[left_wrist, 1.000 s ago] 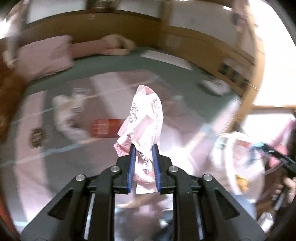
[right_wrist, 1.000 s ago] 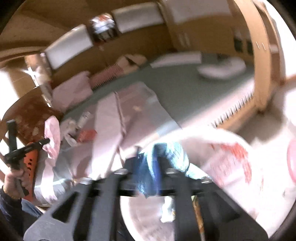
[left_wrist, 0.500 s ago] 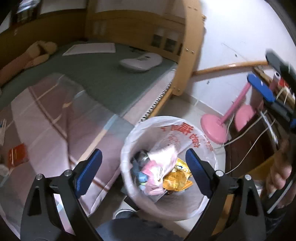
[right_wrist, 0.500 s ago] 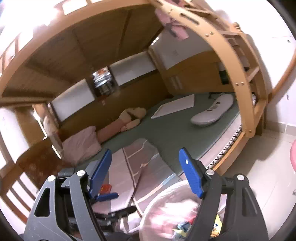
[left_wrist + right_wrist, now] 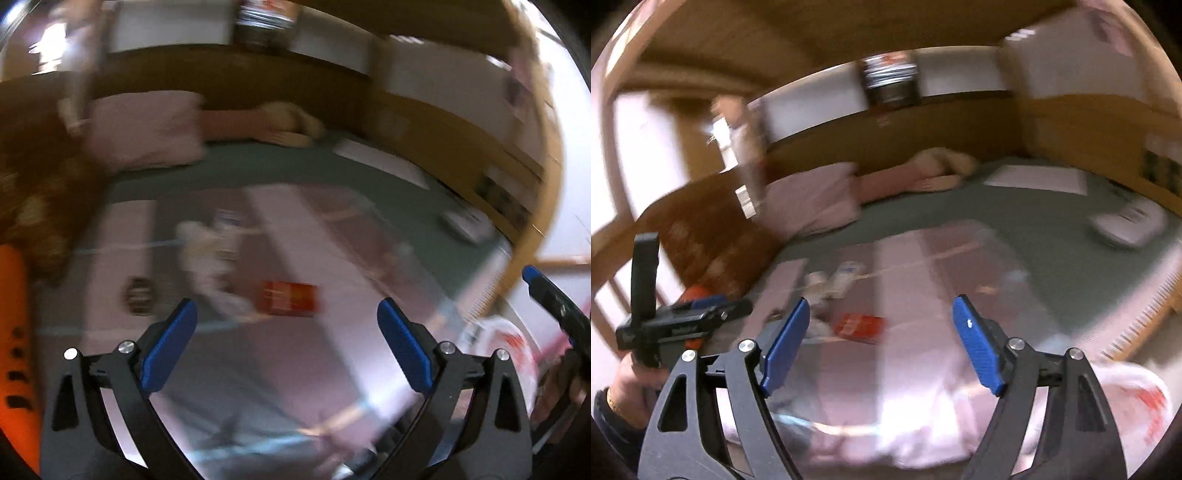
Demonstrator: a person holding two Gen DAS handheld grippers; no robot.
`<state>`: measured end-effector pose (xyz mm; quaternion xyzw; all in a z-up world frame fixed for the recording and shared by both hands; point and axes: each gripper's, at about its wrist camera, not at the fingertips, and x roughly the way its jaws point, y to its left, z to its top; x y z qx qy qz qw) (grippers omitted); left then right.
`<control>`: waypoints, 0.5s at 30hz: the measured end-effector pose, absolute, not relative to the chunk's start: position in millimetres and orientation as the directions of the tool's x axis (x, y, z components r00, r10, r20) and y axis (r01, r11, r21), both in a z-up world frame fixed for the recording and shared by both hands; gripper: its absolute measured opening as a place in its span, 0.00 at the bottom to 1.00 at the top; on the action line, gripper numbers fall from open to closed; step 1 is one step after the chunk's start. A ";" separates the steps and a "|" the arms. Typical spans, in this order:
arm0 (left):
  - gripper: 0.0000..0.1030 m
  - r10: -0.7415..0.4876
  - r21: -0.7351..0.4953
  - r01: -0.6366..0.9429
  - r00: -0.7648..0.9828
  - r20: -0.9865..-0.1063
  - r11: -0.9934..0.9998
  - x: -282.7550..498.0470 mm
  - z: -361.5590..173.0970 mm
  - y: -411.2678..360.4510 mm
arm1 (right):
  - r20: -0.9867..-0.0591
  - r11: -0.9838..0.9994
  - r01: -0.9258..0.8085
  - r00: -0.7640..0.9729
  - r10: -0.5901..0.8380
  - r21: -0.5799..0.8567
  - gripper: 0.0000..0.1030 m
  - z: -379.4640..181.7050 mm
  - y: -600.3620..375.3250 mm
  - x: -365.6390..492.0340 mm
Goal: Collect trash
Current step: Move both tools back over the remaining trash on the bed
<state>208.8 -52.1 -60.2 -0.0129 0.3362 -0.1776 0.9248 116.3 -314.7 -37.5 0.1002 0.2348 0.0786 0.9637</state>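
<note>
My left gripper [image 5: 286, 347] and right gripper [image 5: 881, 345] have just been opening, fingers spread and empty, while a flat red packet [image 5: 289, 300] and crumpled white wrappers [image 5: 210, 254] mid-frame on the pink striped blanket [image 5: 332, 258] remain to collect.

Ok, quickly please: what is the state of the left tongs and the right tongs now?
Left tongs: open, holding nothing; the jaws have just been opening.
Right tongs: open, holding nothing; the jaws have just been opening.

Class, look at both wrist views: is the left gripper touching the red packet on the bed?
Apart. In the left wrist view the left gripper stands open and empty, and bare blanket shows between its fingertips and the red packet beyond.
</note>
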 end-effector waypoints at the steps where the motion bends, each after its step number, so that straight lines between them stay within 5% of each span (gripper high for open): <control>1: 0.95 -0.284 -0.123 0.266 0.736 -0.614 0.956 213.1 -63.2 -34.7 | -0.443 0.967 -0.140 0.869 0.222 0.211 0.79 -38.6 -293.8 132.1; 7: 0.95 -0.151 -0.092 0.121 0.731 -0.665 0.988 230.8 -99.3 14.6 | -0.451 0.968 -0.224 0.856 0.252 0.115 0.79 -60.4 -212.3 197.7; 11: 0.95 -0.185 -0.126 0.135 0.715 -0.674 0.983 229.3 -102.4 16.8 | -0.558 0.976 -0.201 0.802 0.213 0.083 0.79 -98.4 -199.6 209.4; 15: 0.95 -0.195 -0.107 0.166 0.723 -0.663 0.980 221.5 -101.3 7.9 | -0.520 0.977 -0.200 0.829 0.206 0.067 0.79 -92.9 -203.7 199.5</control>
